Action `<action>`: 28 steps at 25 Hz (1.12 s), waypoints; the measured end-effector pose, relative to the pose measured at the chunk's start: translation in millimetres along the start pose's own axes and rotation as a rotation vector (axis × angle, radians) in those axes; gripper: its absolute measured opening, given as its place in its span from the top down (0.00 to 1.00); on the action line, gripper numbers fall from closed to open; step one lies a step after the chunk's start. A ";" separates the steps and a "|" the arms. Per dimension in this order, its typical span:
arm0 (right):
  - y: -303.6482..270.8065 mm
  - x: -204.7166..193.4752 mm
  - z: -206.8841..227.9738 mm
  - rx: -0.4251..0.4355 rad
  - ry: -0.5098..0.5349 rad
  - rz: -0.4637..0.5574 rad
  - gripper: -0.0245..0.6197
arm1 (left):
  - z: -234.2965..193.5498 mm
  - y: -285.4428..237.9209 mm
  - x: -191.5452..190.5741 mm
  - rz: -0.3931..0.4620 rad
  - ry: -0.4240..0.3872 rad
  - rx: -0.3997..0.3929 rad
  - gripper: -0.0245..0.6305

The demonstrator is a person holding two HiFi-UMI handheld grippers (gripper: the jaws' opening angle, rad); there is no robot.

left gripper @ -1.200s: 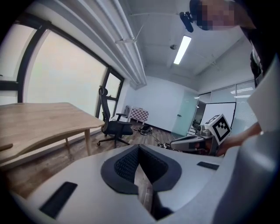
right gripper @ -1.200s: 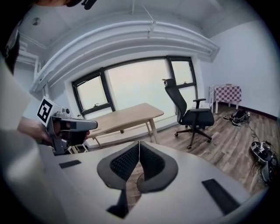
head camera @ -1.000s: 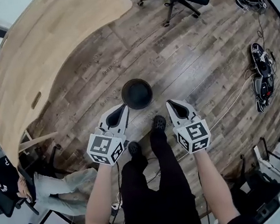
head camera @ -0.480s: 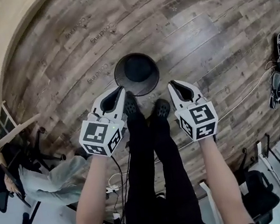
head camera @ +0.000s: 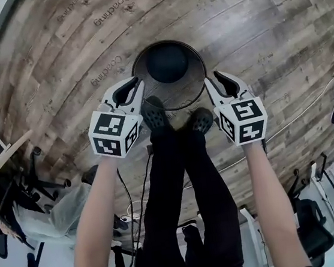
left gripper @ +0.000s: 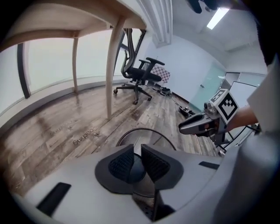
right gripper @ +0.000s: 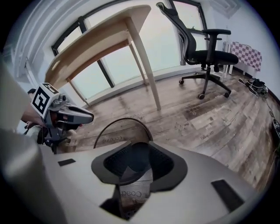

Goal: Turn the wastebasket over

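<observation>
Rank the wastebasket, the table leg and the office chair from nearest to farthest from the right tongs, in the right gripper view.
1. Wastebasket: just ahead of the right tongs, which are opening with nothing clamped.
2. Table leg: beyond it, slightly to the right.
3. Office chair: farthest, at the upper right.

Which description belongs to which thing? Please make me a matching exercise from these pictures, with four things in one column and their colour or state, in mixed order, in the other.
Things:
1. wastebasket
2. office chair
3. table
4. shoes

Descriptions:
A. black, a pair, close to the wastebasket's rim
B. light wood, on thin legs
C. upright, open end up
D. black, on wheels, nobody sitting on it

Pairs: 1-C, 2-D, 3-B, 4-A
</observation>
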State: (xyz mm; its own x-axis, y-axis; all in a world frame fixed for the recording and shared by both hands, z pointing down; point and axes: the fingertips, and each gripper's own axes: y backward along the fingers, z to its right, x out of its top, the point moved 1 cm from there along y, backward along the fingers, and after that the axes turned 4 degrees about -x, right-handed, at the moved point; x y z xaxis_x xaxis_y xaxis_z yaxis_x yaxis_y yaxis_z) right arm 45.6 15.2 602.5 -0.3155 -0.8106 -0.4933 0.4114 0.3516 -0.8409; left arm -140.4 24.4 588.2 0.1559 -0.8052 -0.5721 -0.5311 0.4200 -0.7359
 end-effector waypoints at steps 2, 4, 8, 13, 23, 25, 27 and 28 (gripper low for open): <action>-19.8 -9.9 3.8 -0.001 0.001 -0.025 0.69 | -15.2 -14.6 -11.9 -0.030 -0.008 0.013 0.75; -37.2 -16.6 9.3 -0.006 0.010 -0.043 0.65 | -30.6 -27.9 -23.3 -0.052 -0.007 0.030 0.72; -65.6 -25.4 18.5 -0.009 0.000 -0.070 0.65 | -55.7 -49.5 -46.1 -0.111 -0.006 0.044 0.70; -85.3 -32.1 24.2 0.005 0.026 -0.083 0.78 | -59.3 -66.5 -62.2 -0.187 -0.080 0.000 0.75; -79.0 -12.3 31.6 -0.032 0.037 0.005 0.86 | -56.4 -66.2 -25.5 -0.144 -0.267 0.037 0.83; -74.5 0.6 39.4 -0.076 0.058 0.055 0.86 | -54.7 -67.0 -9.1 -0.127 -0.388 0.070 0.80; -71.9 12.1 47.5 -0.110 0.078 0.093 0.86 | -55.2 -70.1 6.9 -0.097 -0.447 0.092 0.80; -71.4 17.3 51.4 -0.127 0.088 0.111 0.86 | -56.2 -72.6 14.2 -0.081 -0.461 0.099 0.80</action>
State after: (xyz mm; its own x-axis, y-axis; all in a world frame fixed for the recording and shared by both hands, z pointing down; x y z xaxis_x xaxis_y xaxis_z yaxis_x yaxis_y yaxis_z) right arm 54.7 -48.0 665.4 -0.3500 -0.7215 -0.5974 0.3386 0.4972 -0.7988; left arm -146.4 -41.0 653.9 0.5591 -0.5766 -0.5958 -0.4233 0.4194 -0.8030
